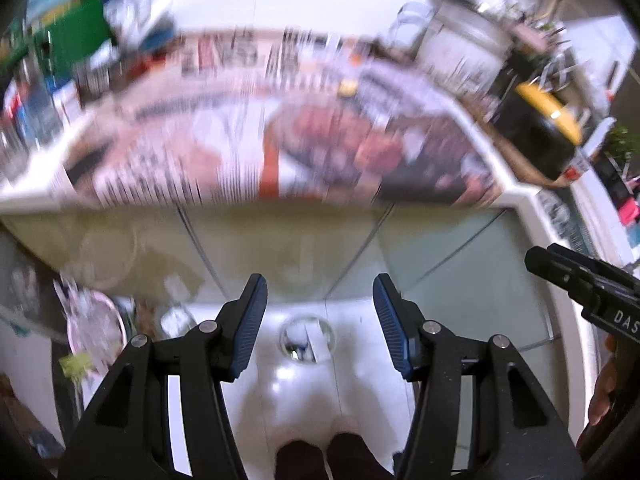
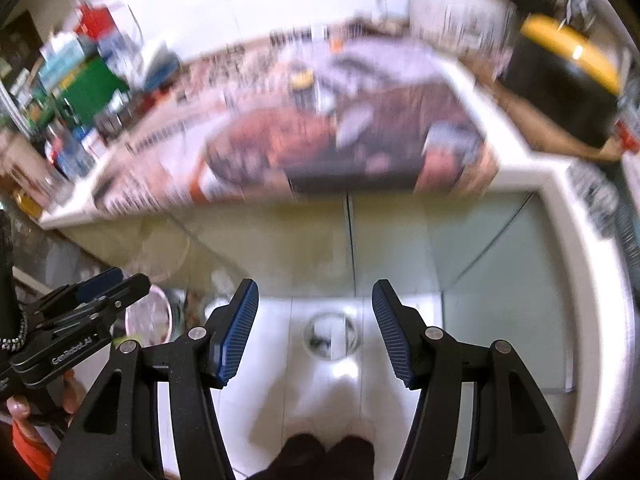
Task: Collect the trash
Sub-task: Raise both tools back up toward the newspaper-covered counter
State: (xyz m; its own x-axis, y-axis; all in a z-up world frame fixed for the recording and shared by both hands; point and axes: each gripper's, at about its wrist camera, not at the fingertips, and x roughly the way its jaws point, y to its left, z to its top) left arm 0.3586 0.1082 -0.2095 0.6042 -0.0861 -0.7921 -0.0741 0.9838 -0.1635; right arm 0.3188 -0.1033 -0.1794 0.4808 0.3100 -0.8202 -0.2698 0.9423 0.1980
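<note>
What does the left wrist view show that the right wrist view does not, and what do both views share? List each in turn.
Only the left wrist view shows the right gripper entering at the right edge; whether it is open cannot be told there.

Only the right wrist view shows the left gripper from the side at the left edge, and an orange patch in the bottom left corner.

Both share open blue-padded fingers in the foreground, a blurred newspaper on the white table, a round clear object on the floor, and a black-and-yellow container.
</note>
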